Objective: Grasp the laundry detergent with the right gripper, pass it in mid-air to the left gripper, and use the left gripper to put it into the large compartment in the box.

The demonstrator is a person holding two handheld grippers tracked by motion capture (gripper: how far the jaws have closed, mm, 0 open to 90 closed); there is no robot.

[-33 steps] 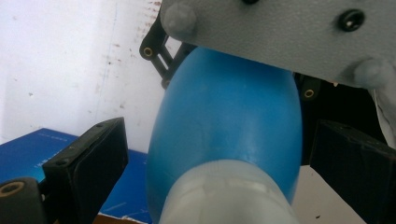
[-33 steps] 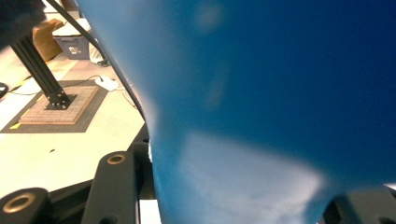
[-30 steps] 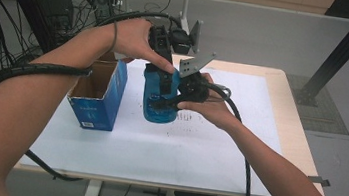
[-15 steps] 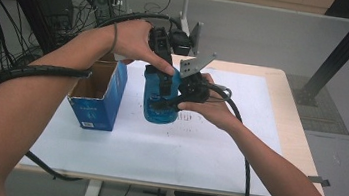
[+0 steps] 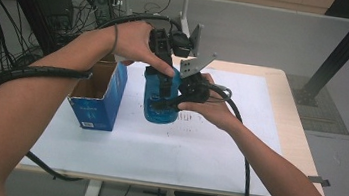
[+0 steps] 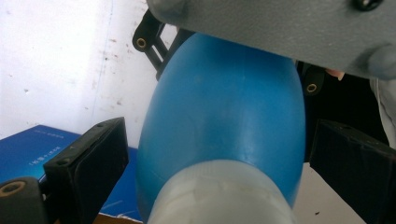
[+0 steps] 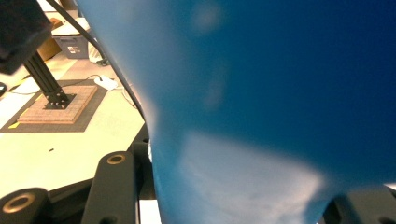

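So the blue bottle [image 5: 161, 99] stands upright near the middle of the table [image 5: 236, 151], closer to the far edge, right beside the open blue box [image 5: 97, 99]. The right gripper [image 5: 169, 102] is clamped on its body, probably to steady it, while the left gripper [image 5: 165, 76] sits open around the neck end, pads [image 6: 91, 161] not touching, likely lining up a grip.

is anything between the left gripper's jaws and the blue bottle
Nothing visible. In the left gripper view the blue bottle sits between the left gripper jaws, with open gaps on both sides. The right gripper is clamped on it.
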